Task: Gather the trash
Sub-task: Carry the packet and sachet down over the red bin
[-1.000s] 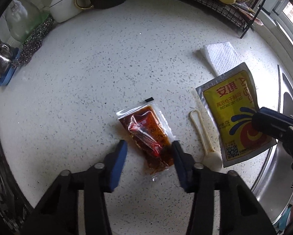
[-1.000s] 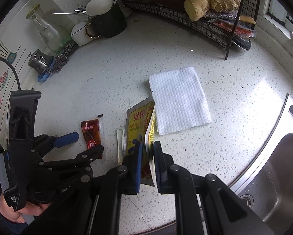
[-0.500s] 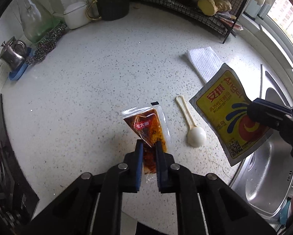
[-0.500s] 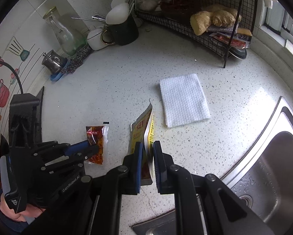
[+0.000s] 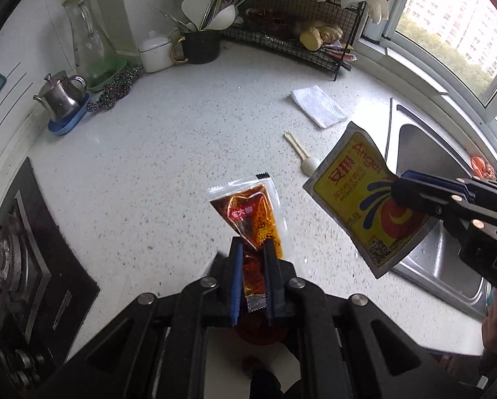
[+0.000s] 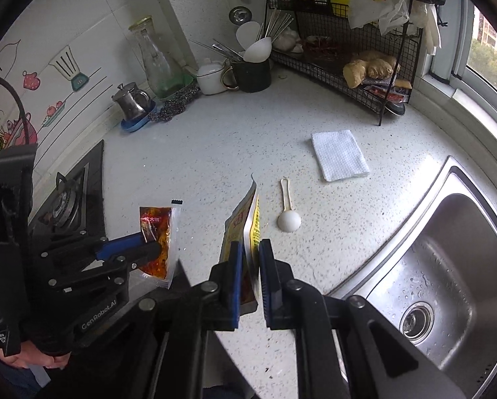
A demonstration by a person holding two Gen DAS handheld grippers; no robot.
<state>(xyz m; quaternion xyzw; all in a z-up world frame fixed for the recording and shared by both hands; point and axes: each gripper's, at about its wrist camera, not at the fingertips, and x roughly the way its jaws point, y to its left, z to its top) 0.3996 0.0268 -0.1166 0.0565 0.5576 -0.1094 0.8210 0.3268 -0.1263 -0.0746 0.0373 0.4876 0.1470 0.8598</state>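
Left gripper (image 5: 252,249) clenched on the red sauce sachet (image 5: 248,216), pads pinching its lower half, top end sticking up past the tips, off the counter (image 5: 168,153). Right gripper (image 6: 248,249) clamped on the yellow yeast packet (image 6: 245,219), held edge-on between the pads, above the counter edge by the sink (image 6: 447,266). Farther out on the counter: white plastic spoon (image 6: 288,216), then folded paper towel (image 6: 339,154).
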